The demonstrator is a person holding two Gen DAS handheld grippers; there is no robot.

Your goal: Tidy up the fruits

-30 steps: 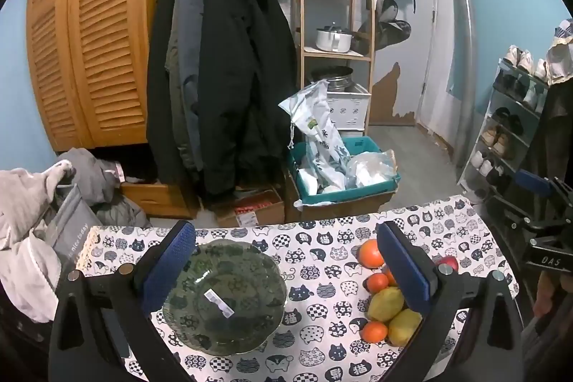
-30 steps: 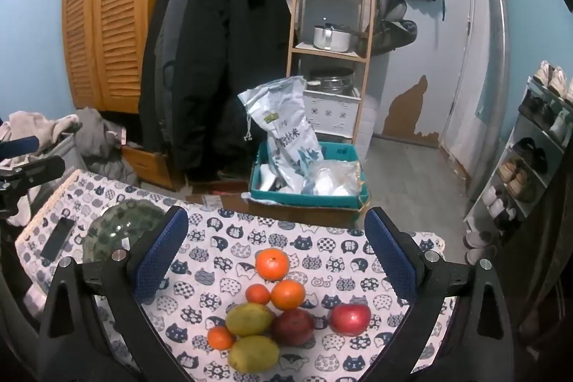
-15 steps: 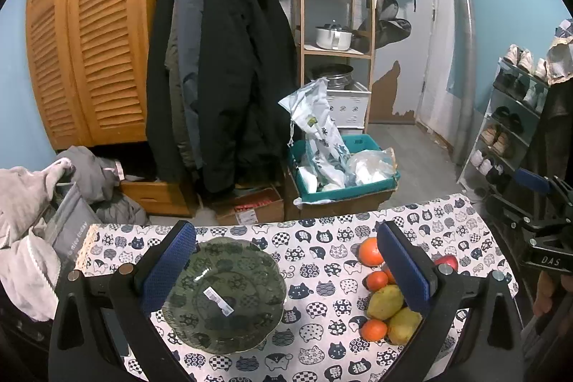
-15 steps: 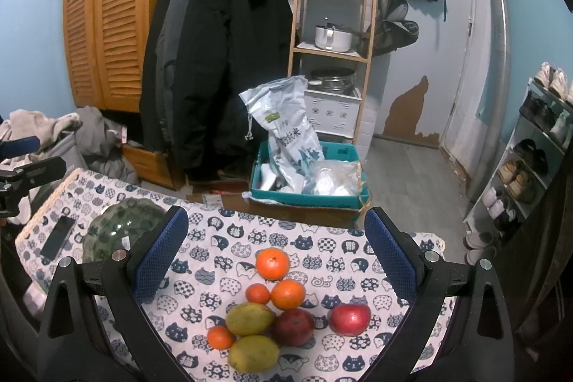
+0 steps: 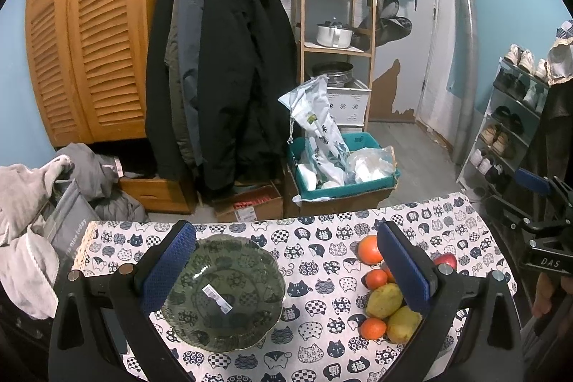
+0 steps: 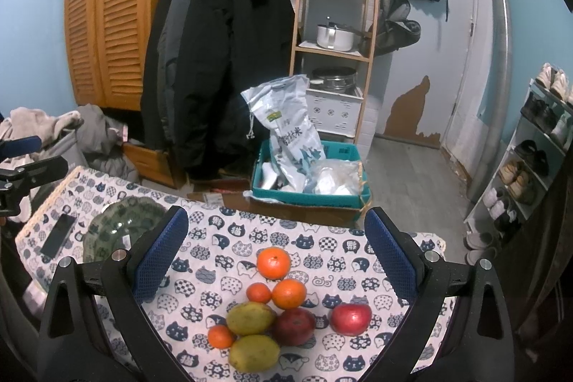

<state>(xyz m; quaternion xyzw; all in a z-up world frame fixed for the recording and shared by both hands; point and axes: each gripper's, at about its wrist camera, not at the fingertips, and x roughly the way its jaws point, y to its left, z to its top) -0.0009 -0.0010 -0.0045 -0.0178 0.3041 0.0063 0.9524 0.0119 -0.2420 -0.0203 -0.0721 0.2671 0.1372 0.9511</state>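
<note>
Jaws of both my grippers stand wide apart and hold nothing. My left gripper [image 5: 286, 271] hangs above the worktop [image 5: 315, 235], which wears a cloth printed with cats, and between its blue pads I see a green glass plate [image 5: 224, 292] lying flat, a small white label stuck near its middle. My right gripper [image 6: 275, 256] hangs over the fruit, which sits in a loose cluster on the cloth well to the right of the plate. Farthest from me lies a big orange [image 6: 274, 262]; just nearer are a small orange [image 6: 258, 293] and a medium orange [image 6: 289, 293], side by side. Next come a yellow-green mango [image 6: 250, 318] and a dark red apple [image 6: 294, 326], touching each other, with a brighter red apple [image 6: 350, 318] a little apart on the right. Nearest are a tiny orange [image 6: 220, 336] and a second mango [image 6: 253, 353], pressed close together. A dark phone [image 6: 57, 236] lies on the cloth left of the plate. Beyond the worktop's far edge a teal crate [image 6: 343, 199] stands on the floor with a white sack [image 6: 286, 127] leaning in it.
</note>
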